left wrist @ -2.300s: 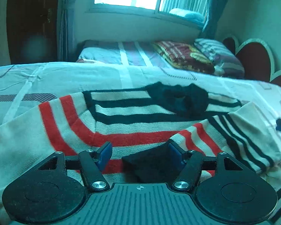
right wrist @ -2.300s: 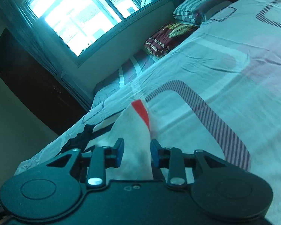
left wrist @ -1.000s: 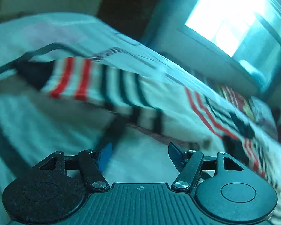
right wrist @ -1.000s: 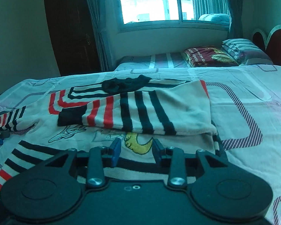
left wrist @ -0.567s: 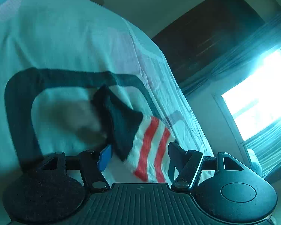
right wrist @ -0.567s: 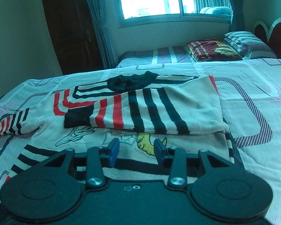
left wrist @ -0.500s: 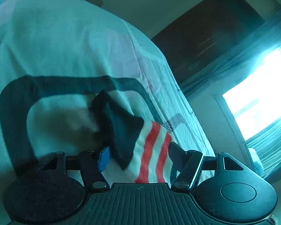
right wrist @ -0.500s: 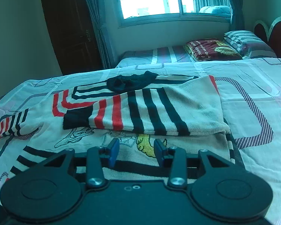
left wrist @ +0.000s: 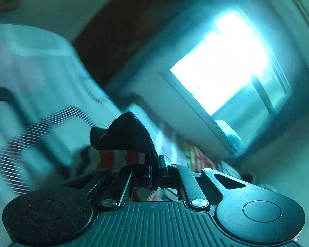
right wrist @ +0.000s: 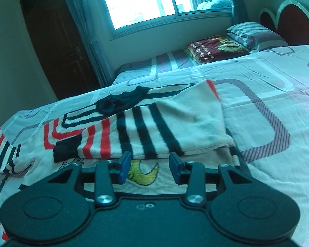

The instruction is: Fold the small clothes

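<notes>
A small cream sweater [right wrist: 175,119] with black and red stripes lies on the bed. Its right sleeve is folded across the chest, with the dark cuff [right wrist: 67,150] at the left. My left gripper [left wrist: 155,175] is shut on the dark cuff [left wrist: 125,133] of the left sleeve and holds it lifted off the bed; the view is blurred. That raised sleeve [right wrist: 0,146] shows at the left edge of the right wrist view. My right gripper [right wrist: 148,167] is open and empty, just above the sweater's yellow moon print [right wrist: 146,175].
The bed sheet [right wrist: 267,103] has rounded grey line patterns. A second bed with a folded dark red blanket [right wrist: 214,49] and a striped pillow [right wrist: 255,34] stands under the window. A dark wooden door [right wrist: 57,41] is at the back left.
My left gripper has closed on the left sleeve's dark cuff and lifted it, swinging up toward the window. My right gripper has stayed open and tilted slightly over the sweater.
</notes>
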The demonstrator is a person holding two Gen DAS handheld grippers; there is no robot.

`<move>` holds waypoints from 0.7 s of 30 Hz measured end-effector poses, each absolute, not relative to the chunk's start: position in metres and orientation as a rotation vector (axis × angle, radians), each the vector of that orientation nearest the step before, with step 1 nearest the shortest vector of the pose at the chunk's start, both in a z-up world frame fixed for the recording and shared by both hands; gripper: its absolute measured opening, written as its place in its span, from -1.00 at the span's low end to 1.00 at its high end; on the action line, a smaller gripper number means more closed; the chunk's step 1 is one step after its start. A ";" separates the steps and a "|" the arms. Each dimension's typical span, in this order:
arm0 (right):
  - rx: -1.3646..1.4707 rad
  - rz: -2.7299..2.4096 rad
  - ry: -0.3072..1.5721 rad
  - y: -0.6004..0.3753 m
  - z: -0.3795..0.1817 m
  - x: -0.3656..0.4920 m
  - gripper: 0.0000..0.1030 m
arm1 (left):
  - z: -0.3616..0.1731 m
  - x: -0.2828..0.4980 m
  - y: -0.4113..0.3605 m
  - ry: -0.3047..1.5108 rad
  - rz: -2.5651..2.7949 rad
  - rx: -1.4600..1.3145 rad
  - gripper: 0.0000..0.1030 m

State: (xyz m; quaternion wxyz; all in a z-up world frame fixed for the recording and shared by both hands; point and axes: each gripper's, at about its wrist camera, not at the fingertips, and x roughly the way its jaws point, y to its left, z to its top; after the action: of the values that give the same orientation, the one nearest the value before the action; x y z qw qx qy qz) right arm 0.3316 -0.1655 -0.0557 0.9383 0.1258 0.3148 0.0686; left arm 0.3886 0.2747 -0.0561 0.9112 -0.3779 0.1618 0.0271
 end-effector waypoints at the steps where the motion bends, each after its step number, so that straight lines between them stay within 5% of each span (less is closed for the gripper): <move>1: 0.263 0.127 0.637 -0.171 -0.054 0.329 -0.23 | -0.053 0.405 0.253 0.355 0.019 -0.745 -0.91; 14: 0.446 -0.085 0.630 -0.264 -0.056 0.313 -0.06 | -0.136 0.500 -0.015 0.790 -0.275 -0.449 -0.91; 19: 0.495 -0.084 0.623 -0.266 -0.059 0.318 -0.01 | -0.119 0.479 -0.025 0.733 -0.263 -0.387 -0.49; 21: 0.515 -0.071 0.619 -0.261 -0.059 0.323 -0.01 | -0.107 0.465 -0.024 0.705 -0.234 -0.328 0.09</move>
State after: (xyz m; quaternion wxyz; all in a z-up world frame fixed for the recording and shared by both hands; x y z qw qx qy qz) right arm 0.3235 -0.2611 -0.0591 0.9196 0.2503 0.3009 -0.0346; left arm 0.4655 -0.0236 -0.1070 0.9187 -0.1597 0.3427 -0.1140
